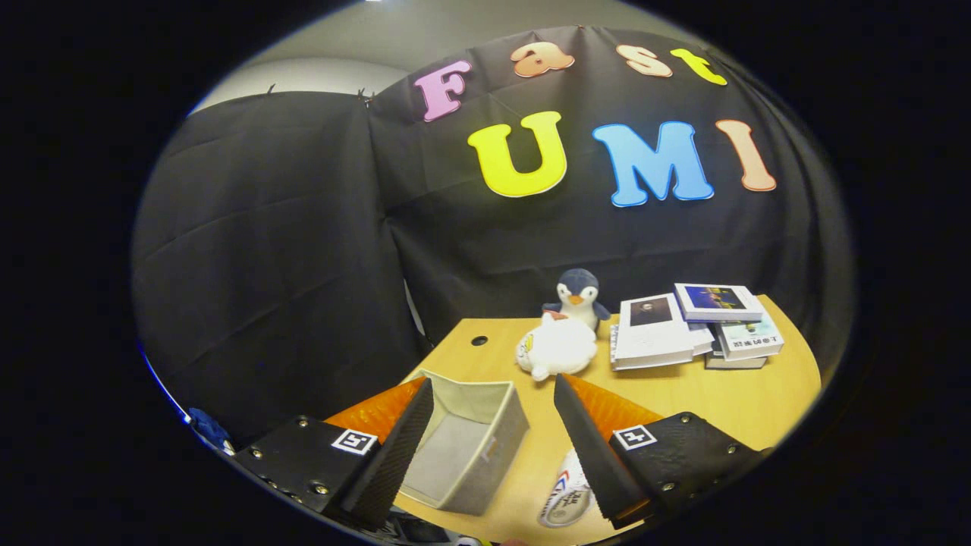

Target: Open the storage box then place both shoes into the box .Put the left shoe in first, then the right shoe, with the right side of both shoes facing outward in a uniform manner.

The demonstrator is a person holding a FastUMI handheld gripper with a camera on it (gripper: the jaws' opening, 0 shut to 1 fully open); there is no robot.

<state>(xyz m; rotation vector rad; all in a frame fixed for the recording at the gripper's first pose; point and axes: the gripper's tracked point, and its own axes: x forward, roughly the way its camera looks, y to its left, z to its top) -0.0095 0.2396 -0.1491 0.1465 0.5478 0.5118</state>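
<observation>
While your gripper [489,425] hangs spread wide and empty, the storage box [470,447] sits open-topped between its fingers, long axis running away toward the plush toys [557,349]; one shoe [565,497] lies just beside the box.

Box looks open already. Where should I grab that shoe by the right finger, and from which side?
The hand-held gripper is open, the storage box between its fingers. The shoe lies beside the box, partly hidden by one finger. Probably come from above and pinch across its narrow width; its heel and collar are hidden.
</observation>
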